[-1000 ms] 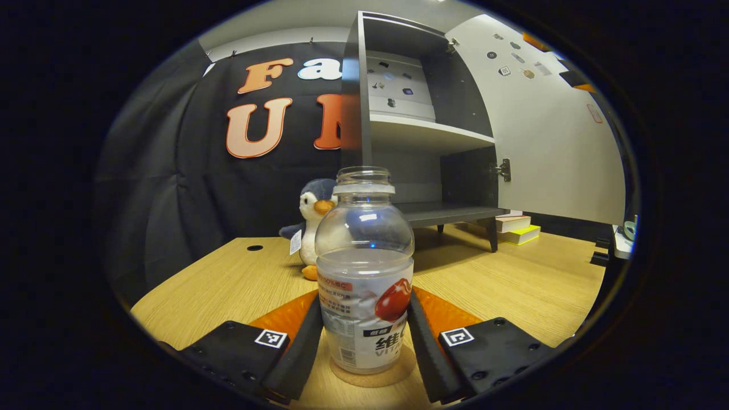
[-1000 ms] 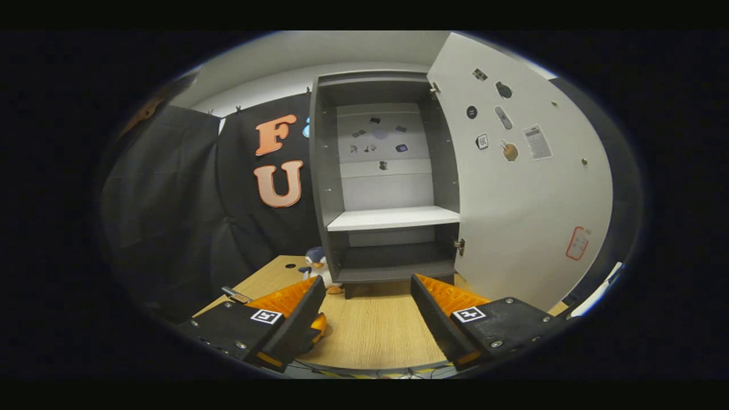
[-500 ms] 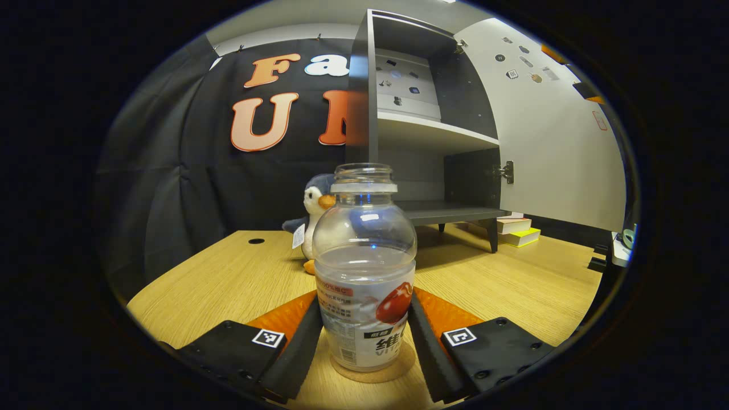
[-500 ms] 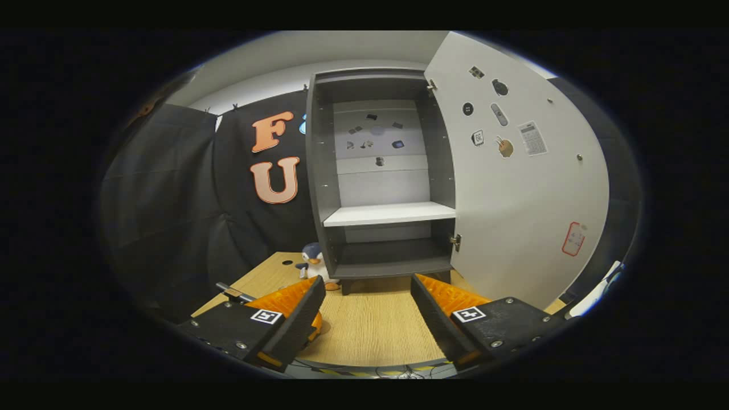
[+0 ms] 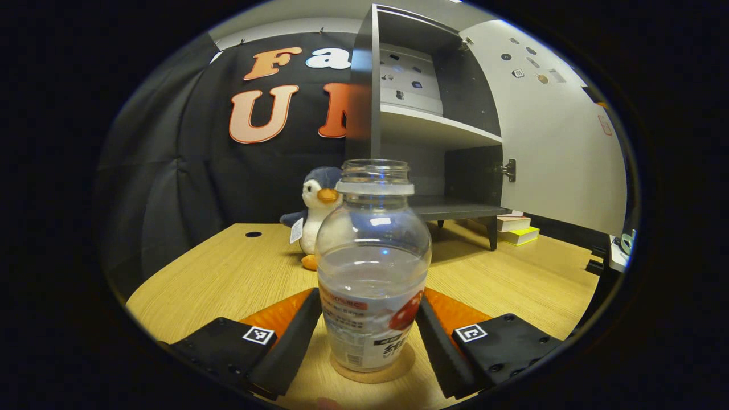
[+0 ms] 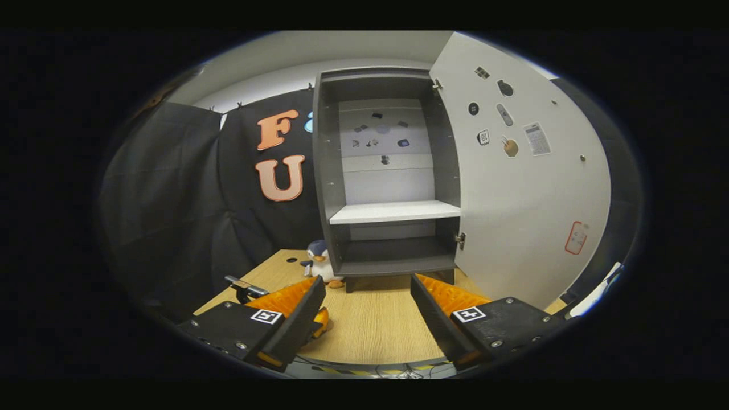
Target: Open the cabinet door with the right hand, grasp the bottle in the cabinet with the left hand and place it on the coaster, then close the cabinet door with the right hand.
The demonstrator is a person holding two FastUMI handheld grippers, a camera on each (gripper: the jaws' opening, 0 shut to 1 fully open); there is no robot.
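On the coaster [image 5: 373, 373], the uncapped bottle [image 5: 371, 273] stands part-filled with clear liquid.

The right gripper [image 6: 364, 319] hangs over the near edge of the worktop [image 6: 370, 324] with its two fingers wide apart and nothing between them. Straight ahead stands the cabinet [image 6: 390, 176]. Its door [image 6: 524, 193] is swung open to the right. A white shelf [image 6: 393, 212] sits inside. A toy penguin [image 6: 319, 263] stands by the cabinet's left foot.
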